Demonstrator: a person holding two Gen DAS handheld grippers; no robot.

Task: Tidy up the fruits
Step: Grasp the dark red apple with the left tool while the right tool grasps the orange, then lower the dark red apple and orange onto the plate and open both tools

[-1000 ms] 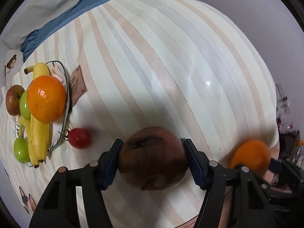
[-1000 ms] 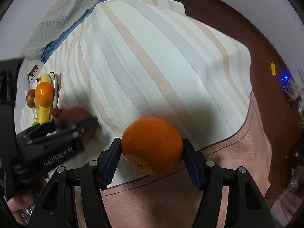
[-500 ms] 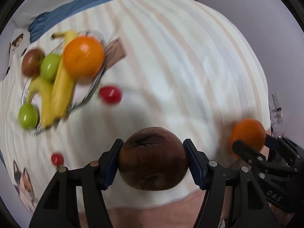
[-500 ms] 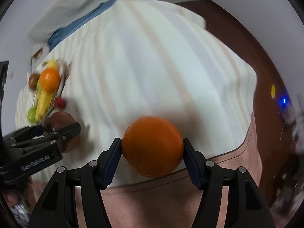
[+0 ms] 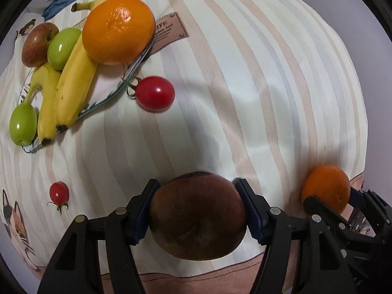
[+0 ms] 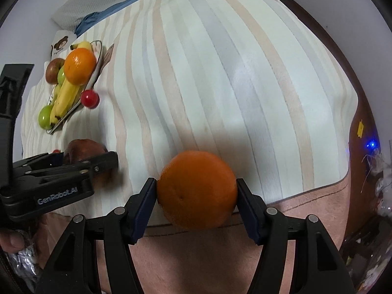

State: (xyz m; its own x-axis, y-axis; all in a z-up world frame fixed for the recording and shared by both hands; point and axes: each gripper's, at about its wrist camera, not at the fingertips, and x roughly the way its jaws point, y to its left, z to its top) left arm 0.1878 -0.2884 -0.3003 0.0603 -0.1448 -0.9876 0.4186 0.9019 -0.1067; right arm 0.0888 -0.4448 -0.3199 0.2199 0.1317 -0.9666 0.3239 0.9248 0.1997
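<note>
Left fingers (image 5: 156, 210) clamp brown fruit (image 5: 197, 216), right fingers (image 6: 243, 208) an orange (image 6: 197, 189), bases hidden.

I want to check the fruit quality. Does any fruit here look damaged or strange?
Yes. The fruit in the left gripper, apparently a brown apple, is dark brown all over, unlike the fresh red apple on the plate. It may be rotten.

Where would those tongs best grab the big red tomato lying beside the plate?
Probably across the round belly of the red tomato, coming from above. Its green stem points sideways toward the plate, so close along the rim, not across it, to avoid bumping the plate.
</note>
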